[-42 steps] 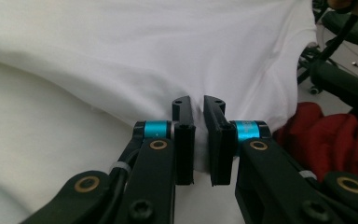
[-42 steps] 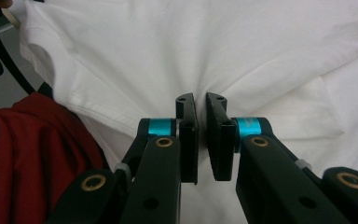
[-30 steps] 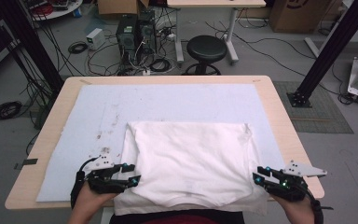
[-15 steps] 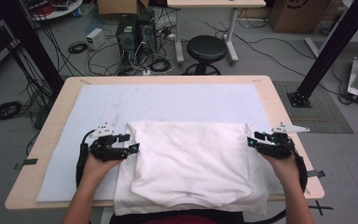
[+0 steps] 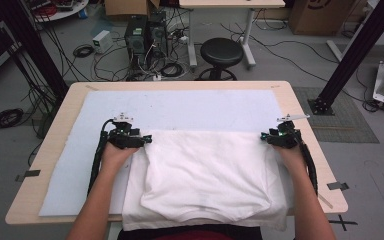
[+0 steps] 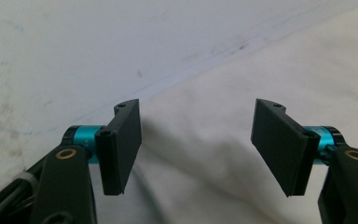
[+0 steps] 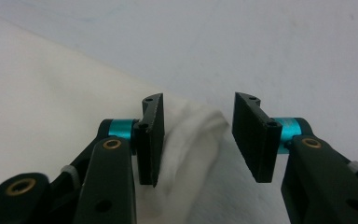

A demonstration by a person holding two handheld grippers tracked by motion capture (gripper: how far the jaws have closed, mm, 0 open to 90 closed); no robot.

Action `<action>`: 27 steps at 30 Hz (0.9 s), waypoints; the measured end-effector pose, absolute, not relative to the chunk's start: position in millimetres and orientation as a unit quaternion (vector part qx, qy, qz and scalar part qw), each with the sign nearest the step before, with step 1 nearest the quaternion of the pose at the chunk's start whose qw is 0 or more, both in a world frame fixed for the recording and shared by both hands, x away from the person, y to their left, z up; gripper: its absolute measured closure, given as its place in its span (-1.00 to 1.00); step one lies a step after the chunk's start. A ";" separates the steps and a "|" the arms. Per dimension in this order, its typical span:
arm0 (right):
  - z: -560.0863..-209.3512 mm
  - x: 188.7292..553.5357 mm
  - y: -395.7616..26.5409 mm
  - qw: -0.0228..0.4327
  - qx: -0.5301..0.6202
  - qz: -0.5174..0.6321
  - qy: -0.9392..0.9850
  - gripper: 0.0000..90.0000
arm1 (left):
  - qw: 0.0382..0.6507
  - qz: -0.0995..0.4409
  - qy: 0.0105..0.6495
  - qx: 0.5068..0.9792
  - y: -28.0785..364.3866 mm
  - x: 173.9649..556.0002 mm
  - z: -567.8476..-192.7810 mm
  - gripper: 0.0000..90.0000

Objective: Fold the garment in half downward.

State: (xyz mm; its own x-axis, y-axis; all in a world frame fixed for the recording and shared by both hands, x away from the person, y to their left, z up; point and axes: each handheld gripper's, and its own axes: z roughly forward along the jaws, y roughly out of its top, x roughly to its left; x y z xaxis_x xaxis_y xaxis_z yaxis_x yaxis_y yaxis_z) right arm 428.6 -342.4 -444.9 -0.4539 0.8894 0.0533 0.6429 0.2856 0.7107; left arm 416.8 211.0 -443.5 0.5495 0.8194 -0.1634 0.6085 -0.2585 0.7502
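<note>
A white folded garment [image 5: 205, 172] lies on a pale mat [image 5: 180, 107], its near edge hanging over the table front. My left gripper [image 5: 147, 139] is at the garment's far left corner. Its jaws have just been opening and stand wide, with cloth [image 6: 205, 154] lying loose below them; the left gripper [image 6: 196, 140] grips nothing. My right gripper [image 5: 264, 136] is at the far right corner. Its jaws have been opening too, and a bunched cloth corner [image 7: 191, 140] sits between them, unpressed by the right gripper [image 7: 196, 135].
The wooden table [image 5: 25, 200] shows bare strips left and right of the mat. Behind it stand a black stool [image 5: 221, 50], computer towers [image 5: 142, 32] with floor cables, and a slanted black frame post [image 5: 360, 50] at the right.
Both hands have moved away from the person, from the garment's near corners up to its far corners. Both pairs of jaws stand wider than before.
</note>
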 end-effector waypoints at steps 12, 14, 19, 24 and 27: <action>-448.2 417.1 -344.8 0.176 0.452 0.361 0.796 0.57 | 0.403 0.146 0.447 0.785 210.9 419.1 -448.6 -0.12; -448.4 416.9 -344.5 0.170 0.447 0.366 0.799 0.74 | 0.410 0.130 0.426 0.796 206.9 416.9 -449.1 0.21; -446.7 418.4 -343.3 0.165 0.424 0.366 0.812 0.93 | 0.414 0.117 0.405 0.807 204.3 415.6 -448.8 0.74; -440.6 417.2 -344.7 0.188 0.417 0.384 0.802 0.95 | 0.453 0.108 0.407 0.786 213.0 415.2 -443.0 0.79; -434.6 419.0 -343.5 0.193 0.413 0.387 0.801 0.95 | 0.473 0.113 0.404 0.775 218.4 415.6 -436.4 0.80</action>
